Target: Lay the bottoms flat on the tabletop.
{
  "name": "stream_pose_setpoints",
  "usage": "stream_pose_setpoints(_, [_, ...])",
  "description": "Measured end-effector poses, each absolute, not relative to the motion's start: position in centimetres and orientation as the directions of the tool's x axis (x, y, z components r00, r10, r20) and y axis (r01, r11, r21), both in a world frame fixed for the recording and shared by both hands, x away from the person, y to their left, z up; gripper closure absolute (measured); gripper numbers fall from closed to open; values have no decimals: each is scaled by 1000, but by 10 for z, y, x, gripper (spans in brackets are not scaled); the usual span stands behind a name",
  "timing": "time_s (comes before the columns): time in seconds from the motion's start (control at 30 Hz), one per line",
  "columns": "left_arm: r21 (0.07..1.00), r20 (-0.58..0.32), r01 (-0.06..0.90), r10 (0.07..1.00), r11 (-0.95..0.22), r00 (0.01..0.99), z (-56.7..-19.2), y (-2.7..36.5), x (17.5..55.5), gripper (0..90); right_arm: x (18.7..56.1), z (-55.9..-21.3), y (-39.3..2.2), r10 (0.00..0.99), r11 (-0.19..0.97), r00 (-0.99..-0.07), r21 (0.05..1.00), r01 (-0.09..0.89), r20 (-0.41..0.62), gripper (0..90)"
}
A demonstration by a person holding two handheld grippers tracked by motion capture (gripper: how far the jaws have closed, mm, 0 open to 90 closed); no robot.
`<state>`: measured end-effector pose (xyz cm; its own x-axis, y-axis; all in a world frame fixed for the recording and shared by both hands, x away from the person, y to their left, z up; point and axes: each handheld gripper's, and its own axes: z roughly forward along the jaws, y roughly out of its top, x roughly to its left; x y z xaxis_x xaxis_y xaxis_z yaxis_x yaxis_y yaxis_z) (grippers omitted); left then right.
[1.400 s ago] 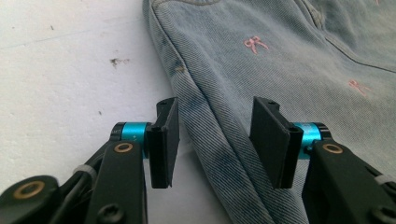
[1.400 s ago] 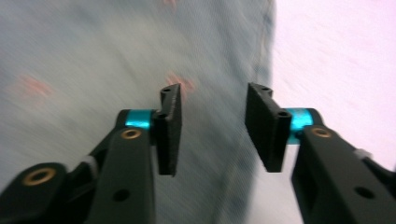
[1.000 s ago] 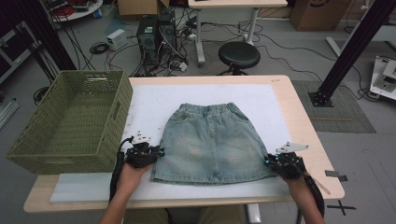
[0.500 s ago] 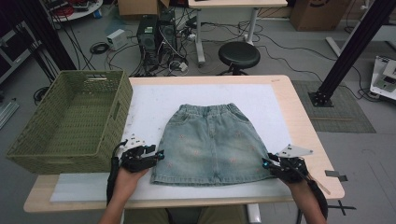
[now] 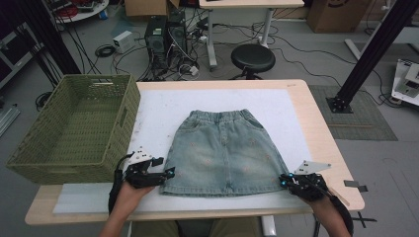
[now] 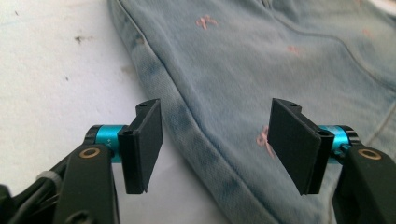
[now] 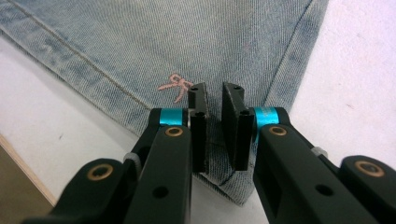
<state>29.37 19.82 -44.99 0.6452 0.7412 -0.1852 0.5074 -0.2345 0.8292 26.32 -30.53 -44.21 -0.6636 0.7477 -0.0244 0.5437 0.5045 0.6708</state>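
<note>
A pale blue denim skirt (image 5: 222, 148) lies flat on the white mat (image 5: 163, 108), waistband away from me. My left gripper (image 5: 164, 166) rests at the hem's left corner. Its jaws have just been opening and stand wide apart (image 6: 217, 140). The skirt's side edge (image 6: 196, 126) lies loose between them, touched by neither pad. My right gripper (image 5: 285, 180) sits at the hem's right corner. Its jaws have just been closing and stand nearly together (image 7: 215, 107), pinching the skirt's corner (image 7: 163, 37).
A green woven basket (image 5: 64, 168) stands empty at the table's left, close beside my left hand. The wooden table edge (image 5: 316, 128) runs just right of the mat. Beyond the table stand a stool (image 5: 253, 58) and computer cases with cables on the floor.
The left gripper's jaws have spread apart and let go of the hem's left corner. Both hands have stayed almost where they were, and the skirt lies as before.
</note>
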Motion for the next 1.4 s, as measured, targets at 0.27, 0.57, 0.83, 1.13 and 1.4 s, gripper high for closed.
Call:
stream_pose_setpoints(0.27, [768,-71,522,761,-370,645,-452,195,287,353,265,-440,-305,759,475,-651,693,542,-10,642])
stream_pose_setpoints(0.57, [798,-141,538,784,-271,605,-446,197,302,336,300,-430,-302,845,365,-534,759,540,-26,423])
stream_pose_setpoints(0.83, [792,-165,576,837,-203,522,-444,188,338,401,371,-435,-280,884,278,-465,750,600,44,425])
stream_pose_setpoints(1.13, [780,-170,597,856,-186,488,-445,172,373,424,411,-435,-259,872,299,-485,705,643,73,469])
stream_pose_setpoints(1.4, [763,-155,612,860,-209,487,-449,160,393,453,415,-441,-257,860,327,-504,679,657,74,602])
